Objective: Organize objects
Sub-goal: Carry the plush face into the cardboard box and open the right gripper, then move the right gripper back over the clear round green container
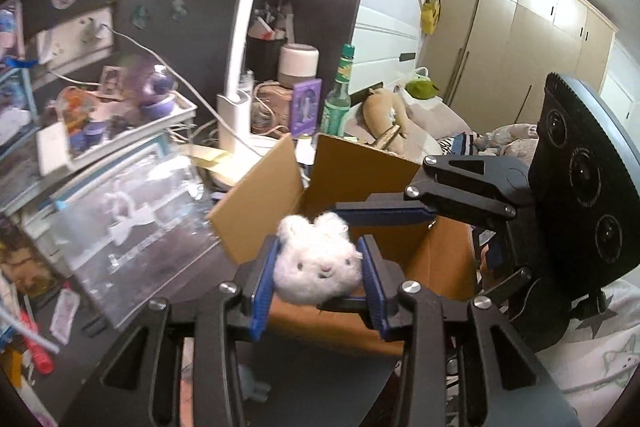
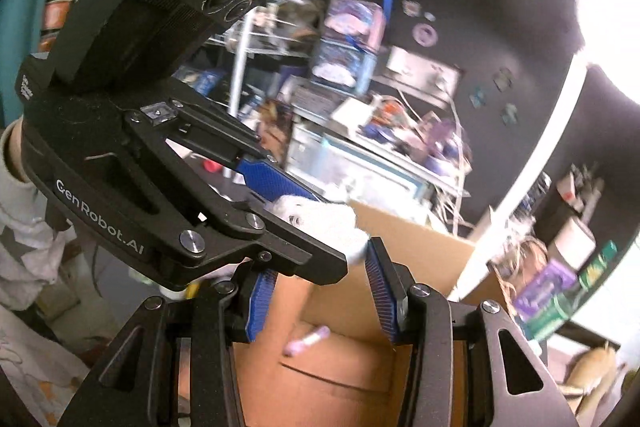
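A white plush bunny [image 1: 316,267] is squeezed between the blue pads [image 1: 262,287] of my left gripper [image 1: 320,245], which is shut on it. It hangs over the near edge of an open cardboard box [image 1: 260,199]. In the right wrist view the left gripper [image 2: 334,233] crosses in front with the bunny [image 2: 324,219] above the box [image 2: 420,239]. My right gripper [image 2: 322,279] is over the box with its jaws apart and nothing between them. A small blurred pink item [image 2: 308,341] shows inside the box. In the left wrist view the right gripper's body [image 1: 460,187] reaches in from the right.
A white desk lamp [image 1: 240,47], a green bottle [image 1: 338,95] and a purple card [image 1: 306,107] stand behind the box. Clear plastic drawers [image 1: 120,219] and cluttered trays fill the left. A bed with plush toys [image 1: 384,115] lies to the right.
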